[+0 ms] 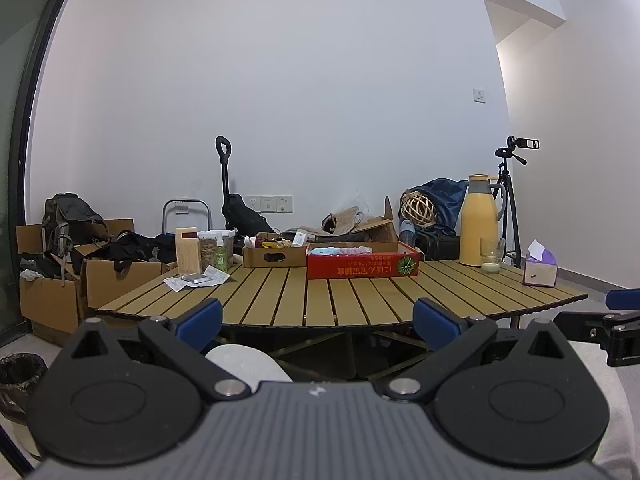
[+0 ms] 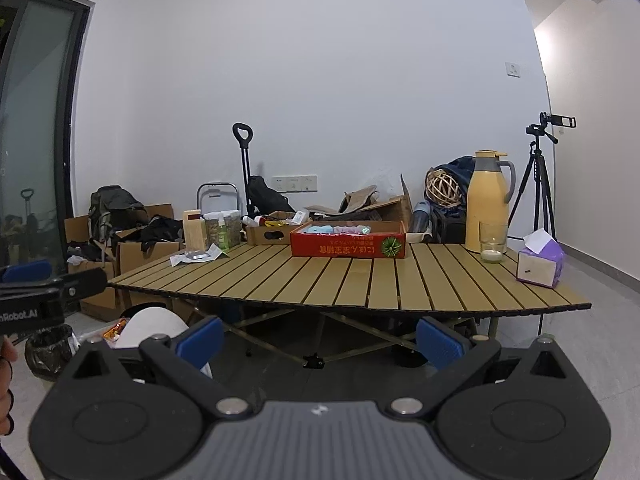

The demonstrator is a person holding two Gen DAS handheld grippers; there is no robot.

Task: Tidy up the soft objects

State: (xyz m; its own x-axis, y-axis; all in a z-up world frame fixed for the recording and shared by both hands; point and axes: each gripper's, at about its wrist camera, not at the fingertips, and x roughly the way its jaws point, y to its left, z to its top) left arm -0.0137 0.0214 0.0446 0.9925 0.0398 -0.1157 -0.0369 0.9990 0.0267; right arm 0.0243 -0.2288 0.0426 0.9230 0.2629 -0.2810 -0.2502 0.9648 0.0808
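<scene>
Left gripper: blue-padded fingers spread wide apart, nothing between them, touching nothing. It is held short of the near edge of the desk, below the level of the desk top.

Right gripper: fingers likewise spread wide, empty, in contact with nothing. It also sits back from the desk's near edge and low. Each gripper shows at the edge of the other's view, side by side and apart.

Soft objects: a light blue piece and pink-and-white pieces lie inside the red box, which stands toward the far side of the slatted desk, near the middle. Their exact kind cannot be told at this range. Both grippers are well apart from the box.

Other items on the desk: a brown cardboard tray just left of the red box; a yellow jug to the right, with a glass just in front of it; a tissue box near the right edge; papers with a small flat item on them at the left.

A white rounded object sits low on the left, below the desk; what it is cannot be told.
</scene>
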